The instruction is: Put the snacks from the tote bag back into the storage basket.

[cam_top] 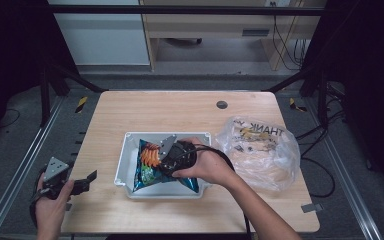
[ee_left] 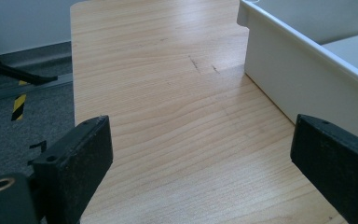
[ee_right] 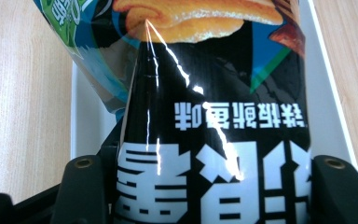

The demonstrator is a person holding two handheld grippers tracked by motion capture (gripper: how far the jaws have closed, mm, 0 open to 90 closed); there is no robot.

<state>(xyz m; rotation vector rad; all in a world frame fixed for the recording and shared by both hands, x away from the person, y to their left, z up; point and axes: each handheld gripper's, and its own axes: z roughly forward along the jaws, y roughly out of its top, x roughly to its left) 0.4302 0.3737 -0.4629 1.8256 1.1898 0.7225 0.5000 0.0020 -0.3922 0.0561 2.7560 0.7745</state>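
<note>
We see the wooden worktop (cam_top: 180, 112) filling the middle of the high view, with a crumpled clear plastic bag (cam_top: 260, 150) at its right. At centre sits a white tray (cam_top: 125, 165); inside it lies the snack bag (cam_top: 152, 167), clamped by our right tongs (cam_top: 172, 157). At lower left, our left tongs (cam_top: 87, 179) gape wide, empty.

Wooden table (cam_top: 180, 112) bears a white tray (cam_top: 122, 165) and plastic bag (cam_top: 262, 150).
</note>
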